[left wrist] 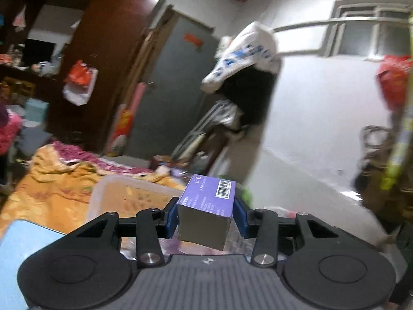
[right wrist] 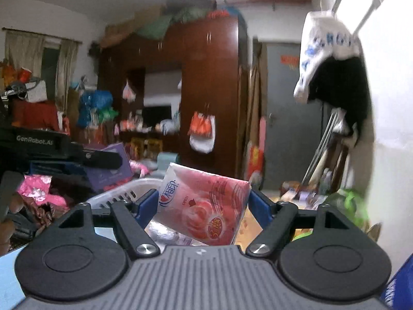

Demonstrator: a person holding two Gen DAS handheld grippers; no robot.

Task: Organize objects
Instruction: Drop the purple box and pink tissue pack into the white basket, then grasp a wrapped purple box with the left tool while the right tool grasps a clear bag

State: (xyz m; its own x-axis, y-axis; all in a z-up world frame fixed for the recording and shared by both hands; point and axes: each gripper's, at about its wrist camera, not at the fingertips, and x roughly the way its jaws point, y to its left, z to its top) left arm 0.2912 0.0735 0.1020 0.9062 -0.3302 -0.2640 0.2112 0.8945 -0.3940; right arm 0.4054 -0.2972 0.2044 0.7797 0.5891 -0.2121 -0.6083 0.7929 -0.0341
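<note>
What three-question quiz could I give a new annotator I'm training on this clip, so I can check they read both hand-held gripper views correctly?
1. True or false: the left hand-held gripper holds a purple box.
2. What does the right hand-held gripper hold? A) red-and-pink tissue pack B) green bag C) nothing
3. Fill in: the barcode on the purple box faces ____.

Key: 1 true. 2 A, the tissue pack. 3 up.

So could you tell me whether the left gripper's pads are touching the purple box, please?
Touching. The left wrist view shows the left gripper with its blue pads pressed against both sides of the purple box, holding it aloft.
</note>
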